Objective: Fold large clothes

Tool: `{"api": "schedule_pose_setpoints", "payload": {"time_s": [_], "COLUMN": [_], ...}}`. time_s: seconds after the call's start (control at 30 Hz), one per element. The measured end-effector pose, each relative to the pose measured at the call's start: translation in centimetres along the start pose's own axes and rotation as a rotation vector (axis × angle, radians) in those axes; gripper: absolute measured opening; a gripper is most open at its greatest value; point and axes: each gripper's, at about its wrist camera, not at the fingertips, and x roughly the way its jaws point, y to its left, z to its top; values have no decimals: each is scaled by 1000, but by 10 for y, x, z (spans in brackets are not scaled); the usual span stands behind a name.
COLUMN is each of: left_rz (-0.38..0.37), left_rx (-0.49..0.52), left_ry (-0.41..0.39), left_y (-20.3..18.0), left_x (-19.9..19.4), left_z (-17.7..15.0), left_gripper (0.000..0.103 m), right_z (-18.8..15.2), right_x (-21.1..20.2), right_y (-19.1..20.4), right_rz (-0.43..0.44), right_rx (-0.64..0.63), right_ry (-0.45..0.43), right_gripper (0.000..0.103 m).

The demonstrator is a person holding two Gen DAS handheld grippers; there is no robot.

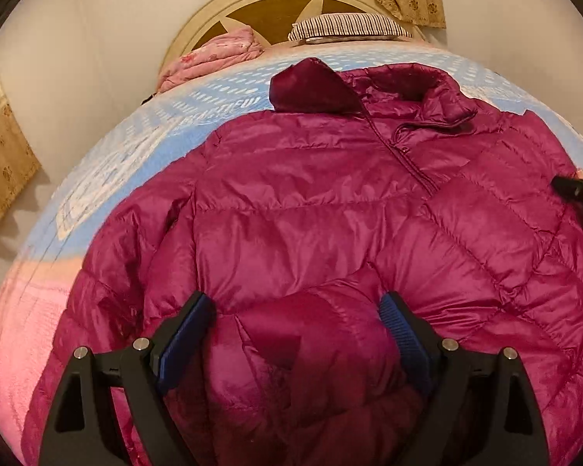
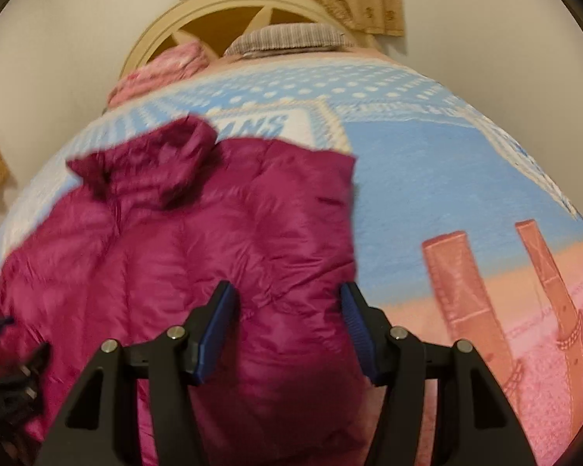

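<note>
A large magenta puffer jacket [image 1: 311, 202] lies front up on the bed, collar and hood toward the headboard, one sleeve folded across its chest. My left gripper [image 1: 297, 306] is open just above its lower middle, the blue pads either side of a raised fold. My right gripper [image 2: 287, 299] is open over the jacket's [image 2: 198, 240] right edge, fabric between the jaws; this view is blurred. The right gripper's tip shows at the left wrist view's right edge [image 1: 579, 190].
The bed is covered by a blue, white and pink blanket [image 2: 427, 178]. A striped pillow [image 1: 349, 27] and a pink quilt [image 1: 213, 58] lie by the rounded headboard [image 1: 268, 4]. Beige curtains [image 1: 4, 163] hang at the left wall and behind the headboard.
</note>
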Motion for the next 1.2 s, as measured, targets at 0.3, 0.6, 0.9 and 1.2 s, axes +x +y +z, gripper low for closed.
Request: {"api": "schedule_pose_setpoints", "payload": {"time_s": [0.3, 0.6, 0.9, 1.2], "left_rz": [-86, -88, -96, -108], "left_rx": [-69, -72, -79, -89], "left_ry": [36, 36, 41, 41], "left_y": [10, 9, 9, 11], "left_x": [13, 13, 16, 17], "left_z": [-2, -3, -3, -3], "left_gripper": [95, 96, 98, 98], "right_z": [-12, -12, -10, -7], "right_x": [15, 19, 21, -45], "right_y": [-7, -1, 1, 20], "right_rz": [-13, -47, -54, 18], "right_rx": [8, -20, -28, -53], "right_ry": [48, 57, 62, -65], "right_gripper": [62, 63, 64, 75]}}
